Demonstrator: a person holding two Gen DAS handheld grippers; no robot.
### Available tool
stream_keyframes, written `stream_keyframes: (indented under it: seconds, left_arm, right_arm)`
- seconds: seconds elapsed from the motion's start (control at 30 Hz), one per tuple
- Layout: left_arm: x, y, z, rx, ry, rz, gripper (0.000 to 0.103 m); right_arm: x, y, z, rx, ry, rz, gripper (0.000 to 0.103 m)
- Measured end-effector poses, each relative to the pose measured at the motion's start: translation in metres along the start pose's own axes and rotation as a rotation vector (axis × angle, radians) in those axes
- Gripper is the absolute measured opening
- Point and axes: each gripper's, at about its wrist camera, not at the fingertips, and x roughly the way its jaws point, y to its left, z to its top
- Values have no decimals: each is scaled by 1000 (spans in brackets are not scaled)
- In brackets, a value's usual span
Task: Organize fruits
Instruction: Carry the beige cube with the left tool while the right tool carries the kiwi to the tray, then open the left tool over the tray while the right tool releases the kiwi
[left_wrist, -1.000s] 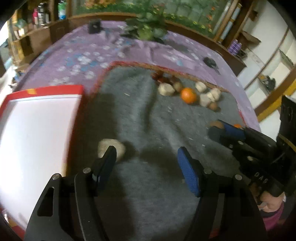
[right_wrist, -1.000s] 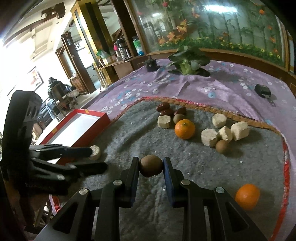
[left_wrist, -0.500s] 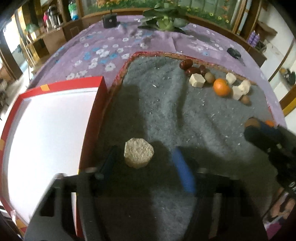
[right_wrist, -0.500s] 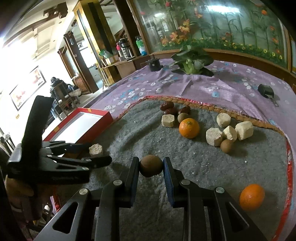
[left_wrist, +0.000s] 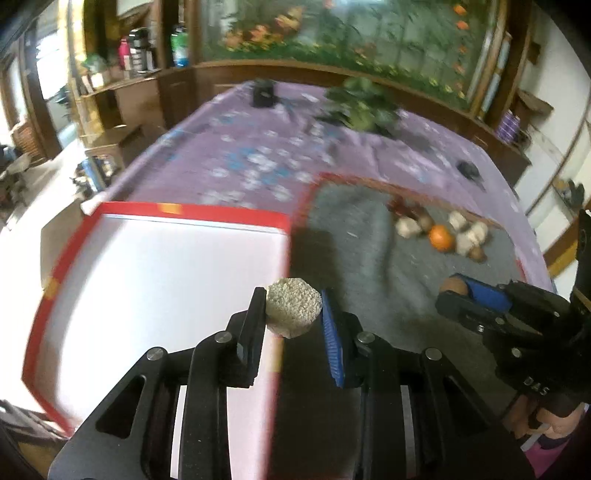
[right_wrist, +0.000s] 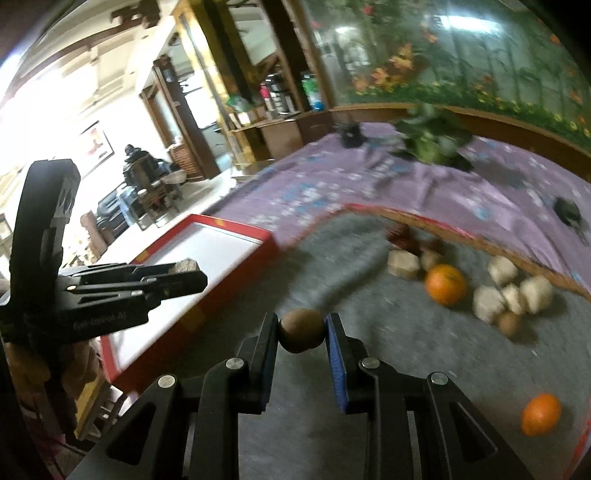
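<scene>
My left gripper (left_wrist: 292, 295) has its jaws closing, and the pads press on a beige crumbly block (left_wrist: 293, 307). It holds the block above the right edge of the red tray (left_wrist: 184, 210) with a white floor. My right gripper (right_wrist: 302, 321) is shut on a round brown fruit (right_wrist: 301, 330) above the grey mat (right_wrist: 388, 350), near the tray's corner. In the left wrist view the right gripper (left_wrist: 458, 291) sits at the right. An orange (right_wrist: 445, 284), several beige blocks (right_wrist: 513, 291), red dates (right_wrist: 400, 234) and a second orange (right_wrist: 541, 413) lie on the mat.
A purple flowered cloth (left_wrist: 258, 158) covers the table beyond the mat. A leafy green plant (left_wrist: 365, 107) and a small black box (left_wrist: 263, 94) stand at its far end. Another black item (left_wrist: 469, 170) lies at the right. Wooden shelves with bottles (left_wrist: 140, 55) line the wall.
My left gripper closed on the beige block, lifted it off the mat and carried it over the tray's edge. The right gripper, still holding the brown fruit, moved left toward the tray.
</scene>
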Motion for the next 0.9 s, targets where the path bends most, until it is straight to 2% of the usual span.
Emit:
stream_keyframes:
  seconds: [0.27, 0.47, 0.6, 0.67, 0.9]
  left_arm:
    - [8, 54, -10, -99, 30, 87, 28]
    - [22, 69, -23, -155, 70, 83, 28]
    - [29, 69, -30, -169, 104, 60, 29]
    - [30, 66, -32, -167, 111, 52, 29]
    - [32, 43, -35, -123, 130, 12, 28]
  right_arm:
    - [48, 63, 38, -100, 19, 106, 25]
    - [106, 92, 56, -170, 94, 99, 25]
    - [136, 94, 56, -199, 168, 90, 25]
    - [144, 94, 54, -228, 203, 65, 25]
    - [125, 87, 53, -298, 217, 71, 24]
